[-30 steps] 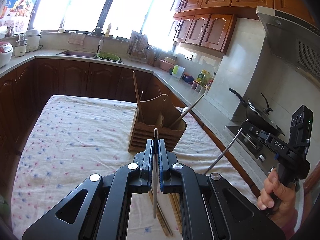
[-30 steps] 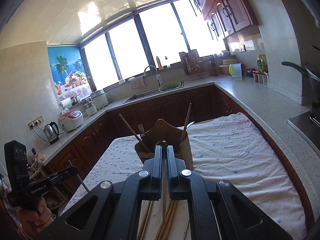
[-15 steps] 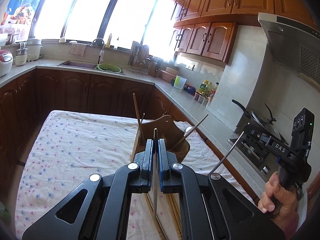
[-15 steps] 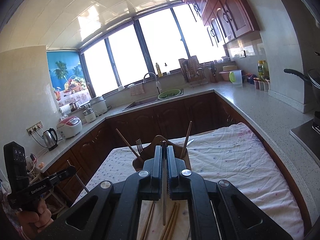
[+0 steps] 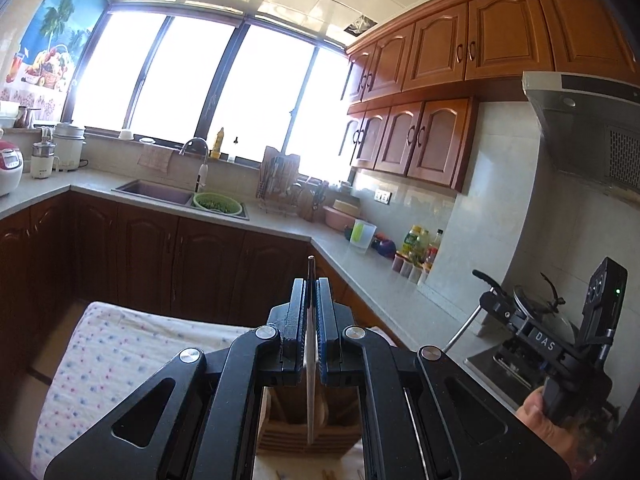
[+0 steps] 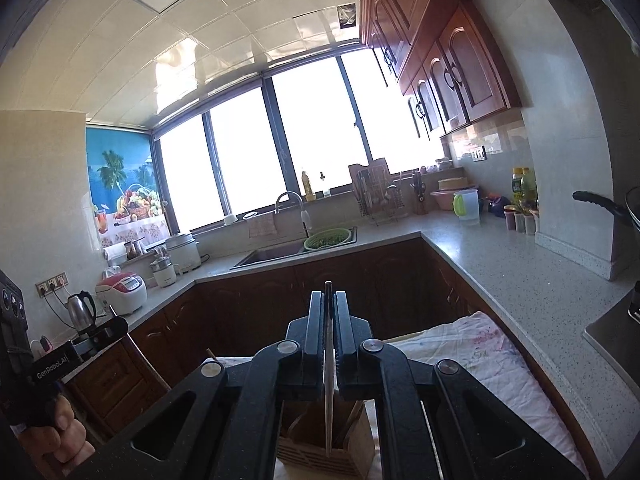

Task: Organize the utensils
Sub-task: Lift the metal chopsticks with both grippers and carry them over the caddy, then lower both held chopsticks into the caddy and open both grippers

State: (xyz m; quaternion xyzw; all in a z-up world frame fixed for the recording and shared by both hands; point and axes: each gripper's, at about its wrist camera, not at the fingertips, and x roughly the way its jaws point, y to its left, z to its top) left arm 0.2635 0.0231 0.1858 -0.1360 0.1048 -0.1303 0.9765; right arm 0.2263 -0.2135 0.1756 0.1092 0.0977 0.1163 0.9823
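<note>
Our left gripper [image 5: 311, 292] pinches a metal chopstick [image 5: 310, 396] upright; our right gripper [image 6: 329, 304] pinches another chopstick [image 6: 328, 400]. Both tips hang above the wooden utensil holder [image 6: 320, 446] near the table's cloth [image 5: 116, 356] edge.

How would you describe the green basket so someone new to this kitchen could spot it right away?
Start at the big window and drop to the counter under it, where the sink sits below the curved tap. The green basket rests at the sink's right edge, round, low, holding something green. Nothing else near the sink is bright green.
</note>
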